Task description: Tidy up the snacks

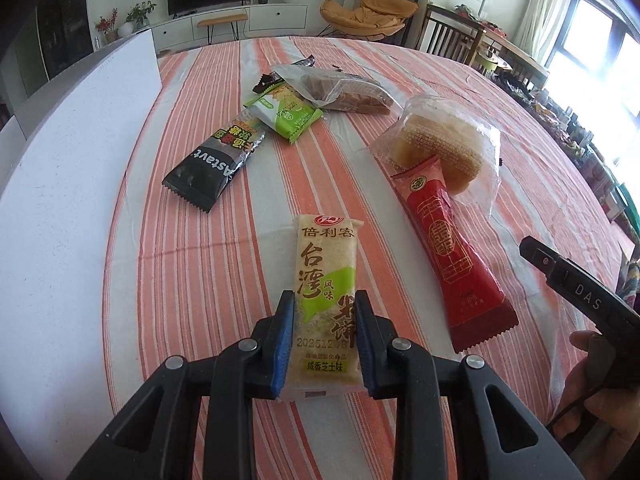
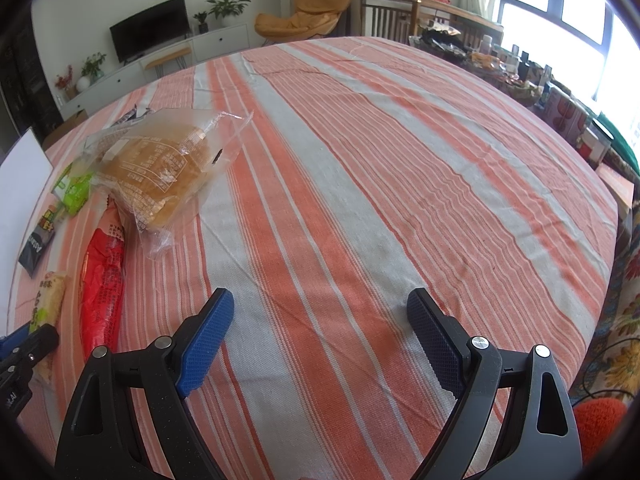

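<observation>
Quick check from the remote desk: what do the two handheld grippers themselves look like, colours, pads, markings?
Both are black plastic two-finger tools with triangular cut-outs and silver pivot rivets. The left gripper and right gripper each carry blue pads with a knurled texture. Seen from the left wrist view, the right tool's black body bears white letters "DAS", a thin black cable hangs below it, and a bare hand holds it.

The surface (image 2: 360, 184) wears a striped woven cloth, rough and matt. The rice cracker pack (image 1: 326, 304) is shiny plastic film. The red snack pack (image 1: 452, 264) is glossy too. The bread bag (image 2: 160, 168) is clear, crinkly plastic. The left hand-held gripper (image 1: 323, 312) has matt black plastic arms, bumpy blue pads (image 1: 282, 344) and shiny metal pins.
</observation>
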### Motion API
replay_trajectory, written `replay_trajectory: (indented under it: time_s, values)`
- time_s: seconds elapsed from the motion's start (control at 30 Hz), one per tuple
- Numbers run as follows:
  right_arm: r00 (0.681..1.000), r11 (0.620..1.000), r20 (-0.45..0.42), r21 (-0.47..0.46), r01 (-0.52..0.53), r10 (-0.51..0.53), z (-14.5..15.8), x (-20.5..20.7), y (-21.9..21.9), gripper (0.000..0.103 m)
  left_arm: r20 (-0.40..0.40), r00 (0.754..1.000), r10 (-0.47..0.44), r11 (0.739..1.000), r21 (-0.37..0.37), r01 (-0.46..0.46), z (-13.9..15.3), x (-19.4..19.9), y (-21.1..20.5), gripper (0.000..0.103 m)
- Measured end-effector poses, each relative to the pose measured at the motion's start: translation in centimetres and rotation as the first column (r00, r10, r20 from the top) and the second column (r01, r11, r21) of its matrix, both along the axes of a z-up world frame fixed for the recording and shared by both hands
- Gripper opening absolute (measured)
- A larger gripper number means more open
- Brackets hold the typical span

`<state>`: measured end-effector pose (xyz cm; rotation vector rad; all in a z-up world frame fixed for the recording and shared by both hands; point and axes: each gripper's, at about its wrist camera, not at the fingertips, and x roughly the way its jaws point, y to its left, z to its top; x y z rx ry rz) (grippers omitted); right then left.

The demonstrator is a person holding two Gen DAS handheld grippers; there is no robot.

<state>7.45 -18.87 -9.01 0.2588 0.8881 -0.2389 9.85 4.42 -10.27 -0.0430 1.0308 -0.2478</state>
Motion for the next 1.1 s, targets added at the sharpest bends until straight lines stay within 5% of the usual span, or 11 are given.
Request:
replay_trajectory:
  time_s: [0.13, 0.2, 0.27, 0.33, 0.43, 0.53, 0.6, 0.63, 0.7, 0.87, 1.1]
  values:
    - [0.984, 0.930, 0.147, 0.365, 0.040, -0.099, 1.4, -2.5, -5.0, 0.087, 0.019, 1.000, -0.016, 0.998, -0.054, 0.017, 2.1, -2.2, 0.4, 0.028]
    - [0.987, 0.916, 0.143, 0.401, 0.013, -0.076, 1.9, -2.5, -5.3, 0.089, 0.045, 0.999, -0.025, 0.998, -0.060, 0.027, 3.3, -3.4, 0.6, 0.028]
    - [0.993, 0.903, 0.100, 0.420, -0.093, 0.056, 2.4, -1.1, -3.3, 0.088, 0.066, 0.997, -0.030, 0.998, -0.055, 0.034, 4.3, -4.3, 0.6, 0.028]
    - [0.981, 0.897, 0.067, 0.398, -0.193, 0.182, 3.2, 0.5, -0.3, 0.088, 0.073, 0.997, -0.027, 0.998, -0.059, 0.032, 4.9, -5.0, 0.9, 0.028]
    - [0.921, 0.882, -0.058, 0.317, -0.349, 0.386, 3.1, 3.9, 5.8, 0.087, 0.086, 0.996, -0.020, 0.997, -0.067, 0.025, 6.1, -5.8, 1.3, 0.028]
    - [0.887, 0.891, -0.141, 0.196, -0.410, 0.439, 1.6, 6.1, 10.1, 0.085, 0.121, 0.993, -0.016, 0.999, -0.043, 0.022, 7.5, -6.7, 1.7, 0.028]
    - [0.876, 0.898, -0.198, 0.088, -0.430, 0.439, 0.7, 6.6, 11.7, 0.040, 0.146, 0.989, -0.010, 1.000, -0.022, 0.013, 8.4, -7.3, 2.1, 0.028]
    - [0.879, 0.900, -0.195, 0.045, -0.435, 0.435, 0.8, 6.4, 12.0, 0.026, 0.161, 0.987, -0.005, 1.000, -0.008, 0.006, 8.8, -7.6, 2.3, 0.028]
    - [0.887, 0.903, -0.174, 0.119, -0.412, 0.427, 1.1, 5.8, 11.2, 0.016, 0.186, 0.983, 0.003, 1.000, 0.022, -0.007, 9.3, -8.1, 2.8, 0.028]
    - [0.909, 0.894, -0.060, 0.216, -0.391, 0.412, 3.4, 2.9, 8.7, 0.015, 0.199, 0.980, 0.004, 0.998, 0.056, -0.016, 9.3, -8.0, 2.7, 0.028]
    - [0.917, 0.880, -0.019, 0.290, -0.377, 0.399, 4.5, 1.8, 6.8, 0.014, 0.203, 0.979, -0.005, 0.997, 0.079, -0.011, 9.3, -8.1, 2.1, 0.028]
